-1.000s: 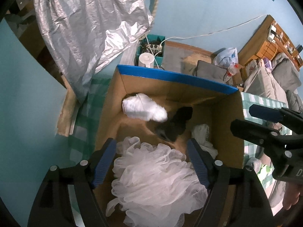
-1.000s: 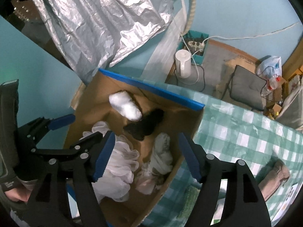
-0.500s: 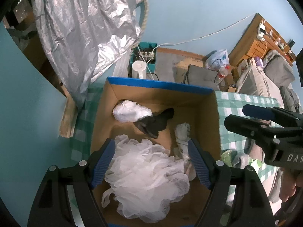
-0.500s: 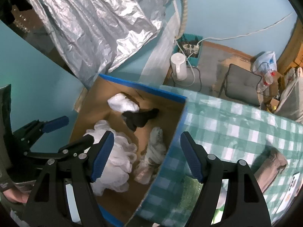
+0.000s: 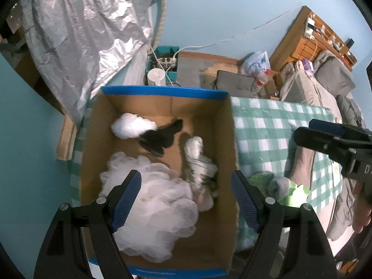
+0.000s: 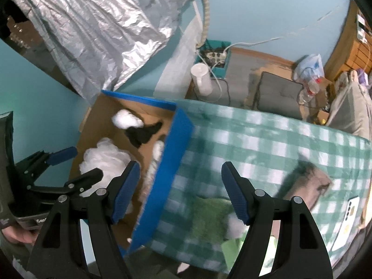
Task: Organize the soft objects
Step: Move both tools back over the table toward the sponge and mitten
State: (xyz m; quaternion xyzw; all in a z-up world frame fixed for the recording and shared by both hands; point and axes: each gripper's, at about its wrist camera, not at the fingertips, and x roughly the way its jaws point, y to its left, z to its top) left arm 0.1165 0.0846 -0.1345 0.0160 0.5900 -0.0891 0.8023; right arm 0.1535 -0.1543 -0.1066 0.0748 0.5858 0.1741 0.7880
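Both open, empty tools (image 5: pixel 186 193) (image 6: pixel 180 186) moved right from the box (image 5: pixel 232 139); blur may spoil aim at the green cloth (image 6: pixel 211 216).

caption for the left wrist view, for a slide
Open left gripper above a cardboard box holding a white mesh pouf.
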